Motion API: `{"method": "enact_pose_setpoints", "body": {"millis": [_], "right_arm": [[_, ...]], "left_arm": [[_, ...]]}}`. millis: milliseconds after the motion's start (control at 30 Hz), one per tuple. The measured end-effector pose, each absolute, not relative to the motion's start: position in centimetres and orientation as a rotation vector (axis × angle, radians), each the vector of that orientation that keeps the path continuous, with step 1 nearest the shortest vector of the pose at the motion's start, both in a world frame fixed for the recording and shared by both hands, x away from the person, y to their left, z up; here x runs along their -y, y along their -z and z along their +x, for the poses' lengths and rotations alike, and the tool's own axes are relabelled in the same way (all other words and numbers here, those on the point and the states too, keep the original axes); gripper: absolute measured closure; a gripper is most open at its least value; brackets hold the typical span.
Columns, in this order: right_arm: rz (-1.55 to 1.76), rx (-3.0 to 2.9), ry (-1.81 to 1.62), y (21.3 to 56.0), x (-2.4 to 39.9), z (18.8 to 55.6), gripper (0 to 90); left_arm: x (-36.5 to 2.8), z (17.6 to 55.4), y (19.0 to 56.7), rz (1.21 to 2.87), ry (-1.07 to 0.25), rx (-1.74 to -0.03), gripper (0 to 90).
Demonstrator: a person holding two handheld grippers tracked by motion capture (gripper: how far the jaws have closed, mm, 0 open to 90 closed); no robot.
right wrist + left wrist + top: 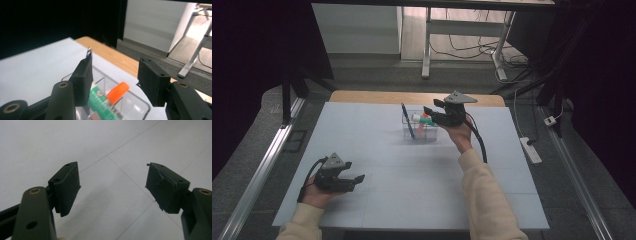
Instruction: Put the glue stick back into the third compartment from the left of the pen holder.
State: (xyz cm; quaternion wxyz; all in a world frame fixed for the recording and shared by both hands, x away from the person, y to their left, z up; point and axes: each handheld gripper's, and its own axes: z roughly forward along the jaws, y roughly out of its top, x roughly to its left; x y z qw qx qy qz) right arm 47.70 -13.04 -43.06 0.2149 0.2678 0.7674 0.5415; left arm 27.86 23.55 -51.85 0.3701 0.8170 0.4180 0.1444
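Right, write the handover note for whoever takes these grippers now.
Left gripper: open, empty, low over the near left of the white table.
Right gripper: jaws apart above the clear organizer box at the table's far middle, nothing between the pads.
In the box: a green-labelled tube with an orange cap lying tilted, and a blue pen standing in the left compartment.
Done: tube and pen are in the box.
Left: no loose items show on the table in the high view; probably just draw the right gripper back.
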Motion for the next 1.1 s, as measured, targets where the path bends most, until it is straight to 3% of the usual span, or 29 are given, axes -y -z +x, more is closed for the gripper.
{"method": "enact_pose_setpoints", "body": {"millis": [567, 1100], "right_arm": [[0.561, -2.339, -1.340, 44.3, 7.8, 47.5, 47.1], [0.487, -2.349, -1.158, 44.8, 7.0, 47.4, 61.5]], "left_arm": [[-23.6, 27.8, 51.8, 2.086, -0.366, -1.077, 27.0], [-23.7, 27.8, 51.8, 2.085, -0.369, -1.075, 27.0]]}}
